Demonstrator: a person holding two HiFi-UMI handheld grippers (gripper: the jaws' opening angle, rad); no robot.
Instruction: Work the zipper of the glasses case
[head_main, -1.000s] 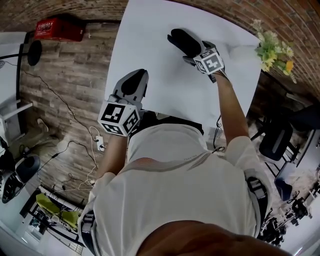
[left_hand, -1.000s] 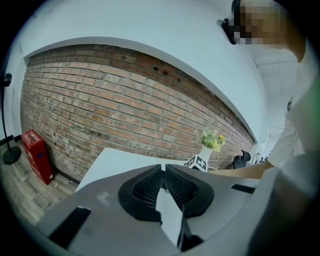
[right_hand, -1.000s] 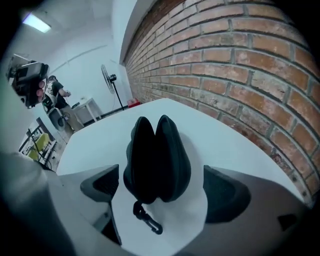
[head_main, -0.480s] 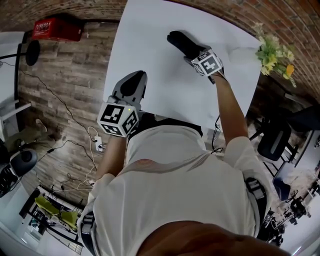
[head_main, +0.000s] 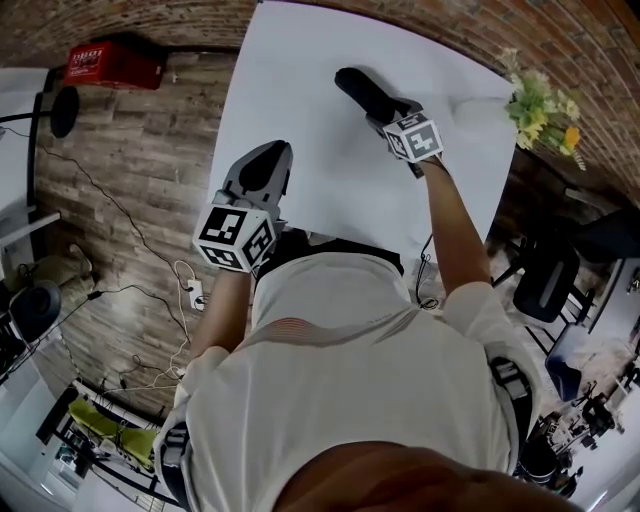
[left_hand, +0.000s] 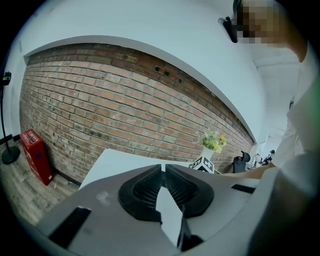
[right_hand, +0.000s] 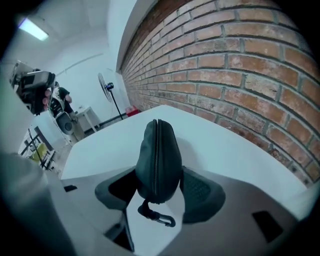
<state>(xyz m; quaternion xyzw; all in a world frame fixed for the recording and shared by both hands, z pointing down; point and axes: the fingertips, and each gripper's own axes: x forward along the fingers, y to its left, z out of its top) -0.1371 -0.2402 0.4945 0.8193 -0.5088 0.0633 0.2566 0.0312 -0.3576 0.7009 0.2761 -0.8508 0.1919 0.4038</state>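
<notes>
The dark glasses case (head_main: 360, 88) lies on the white table (head_main: 300, 70) at the far side. In the right gripper view the case (right_hand: 156, 150) stands on edge, its zipper line facing up and a small clip (right_hand: 159, 217) hanging from its near end. My right gripper (head_main: 384, 108) reaches it from the near right; its jaws are closing, with the case between them and both pads touching its sides (right_hand: 157, 176). My left gripper (head_main: 266, 162) hovers over the table's near left edge, shut and empty (left_hand: 163, 170).
A white vase of yellow flowers (head_main: 540, 100) stands at the table's right corner. A red box (head_main: 115, 60) sits on the wooden floor to the left, and cables (head_main: 150, 300) trail across it. A dark chair (head_main: 555, 275) stands to the right.
The right gripper has slid a little left along the case and its jaws have narrowed around it. The case now looks slimmer, turned on edge. The left gripper has stayed put.
</notes>
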